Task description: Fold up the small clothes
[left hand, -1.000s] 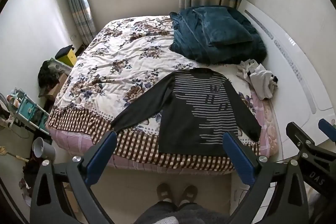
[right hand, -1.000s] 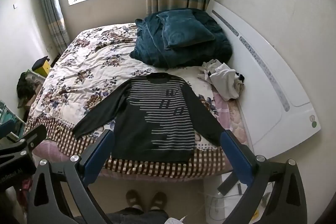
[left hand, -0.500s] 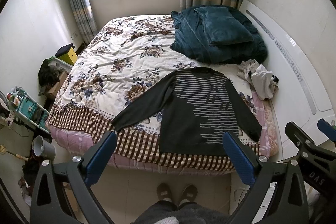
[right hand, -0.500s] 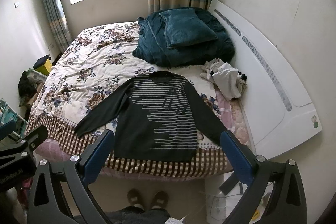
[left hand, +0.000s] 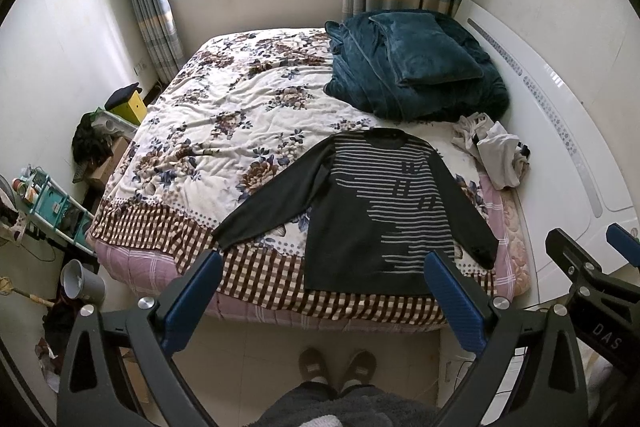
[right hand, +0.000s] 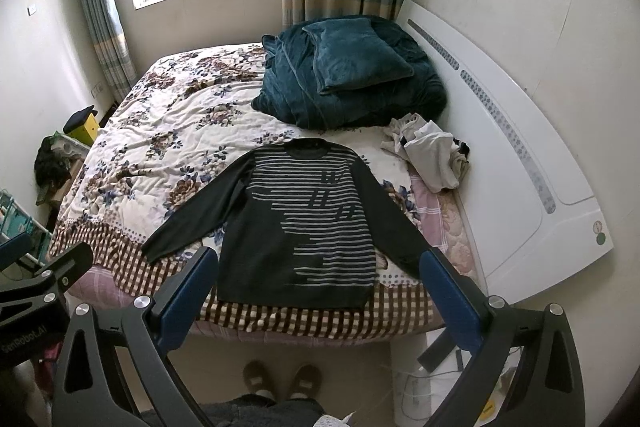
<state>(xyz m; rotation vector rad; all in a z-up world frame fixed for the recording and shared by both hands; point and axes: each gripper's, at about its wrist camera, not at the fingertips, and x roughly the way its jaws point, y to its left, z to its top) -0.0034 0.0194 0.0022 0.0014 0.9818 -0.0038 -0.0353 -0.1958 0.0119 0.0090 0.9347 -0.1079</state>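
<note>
A dark long-sleeved sweater (left hand: pixel 372 215) (right hand: pixel 296 227) with pale stripes lies flat and face up on the near part of the bed, both sleeves spread outward, hem toward me. My left gripper (left hand: pixel 322 291) is held high above the floor in front of the bed, jaws wide apart, nothing between its blue pads. Held at the same height, my right gripper (right hand: pixel 316 287) is open and empty too. Both hang short of the sweater's hem and touch nothing. A crumpled pile of pale clothes (left hand: pixel 494 151) (right hand: pixel 430 155) lies to the sweater's right, by the headboard.
The bed carries a floral quilt (left hand: pixel 224 131) (right hand: pixel 160 147) and a heap of teal bedding with a pillow (left hand: pixel 416 63) (right hand: pixel 348 75) at the far right. A white headboard (right hand: pixel 516 155) runs along the right. The person's slippered feet (left hand: pixel 338 367) stand on the tiled floor. Clutter and a grey bin (left hand: pixel 80 283) sit at left.
Both grippers have drifted slightly back and up, so the bed and sweater sit a little farther off in view. The sweater has not moved.
</note>
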